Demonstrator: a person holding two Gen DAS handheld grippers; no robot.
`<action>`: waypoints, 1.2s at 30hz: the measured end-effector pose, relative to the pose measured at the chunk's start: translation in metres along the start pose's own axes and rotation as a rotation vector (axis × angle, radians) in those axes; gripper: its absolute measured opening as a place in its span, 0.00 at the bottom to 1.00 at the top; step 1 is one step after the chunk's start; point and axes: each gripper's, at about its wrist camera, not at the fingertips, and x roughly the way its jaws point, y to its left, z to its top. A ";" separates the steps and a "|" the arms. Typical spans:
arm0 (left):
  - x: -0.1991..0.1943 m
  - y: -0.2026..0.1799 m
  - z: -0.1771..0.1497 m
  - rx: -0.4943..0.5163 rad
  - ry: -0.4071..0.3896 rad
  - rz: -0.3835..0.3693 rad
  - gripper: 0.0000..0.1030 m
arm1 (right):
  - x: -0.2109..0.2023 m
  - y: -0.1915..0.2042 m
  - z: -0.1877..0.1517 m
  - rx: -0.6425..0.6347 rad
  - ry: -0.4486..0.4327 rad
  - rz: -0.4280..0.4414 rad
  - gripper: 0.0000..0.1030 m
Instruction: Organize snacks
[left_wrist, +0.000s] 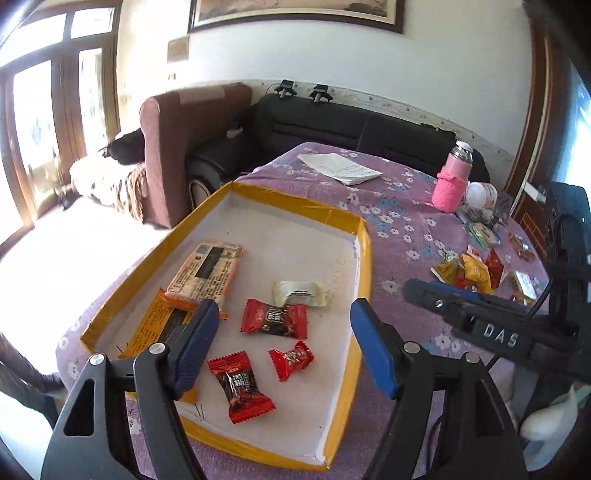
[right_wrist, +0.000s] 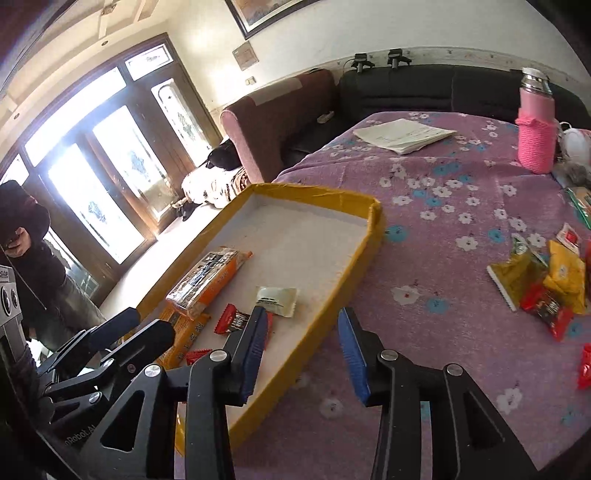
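A shallow yellow-edged box (left_wrist: 364, 251) (right_wrist: 373, 225) lies on the purple flowered tablecloth. It holds an orange cracker pack (left_wrist: 205, 271) (right_wrist: 203, 282), a white sachet (left_wrist: 299, 293) (right_wrist: 275, 295) and three red candies (left_wrist: 273, 319). My left gripper (left_wrist: 284, 347) is open and empty above the candies. My right gripper (right_wrist: 303, 354) is open and empty over the box's right wall; it shows in the left wrist view (left_wrist: 472, 314). A pile of loose snacks (left_wrist: 469, 271) (right_wrist: 543, 284) lies on the cloth to the right.
A pink bottle (left_wrist: 452, 177) (right_wrist: 535, 129) and a paper stack (left_wrist: 340, 168) (right_wrist: 402, 134) sit at the table's far side. Sofas stand behind the table. A person in dark clothes (right_wrist: 26, 236) stands at the left by the glass doors.
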 end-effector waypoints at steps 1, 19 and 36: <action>-0.004 -0.007 -0.001 0.019 -0.010 0.007 0.71 | -0.006 -0.009 -0.001 0.013 -0.006 -0.011 0.41; -0.007 -0.054 -0.016 -0.007 0.050 -0.230 0.71 | -0.073 -0.212 0.032 0.294 -0.066 -0.309 0.44; 0.018 -0.055 -0.023 -0.051 0.120 -0.266 0.71 | 0.033 -0.129 0.028 0.076 0.262 -0.025 0.20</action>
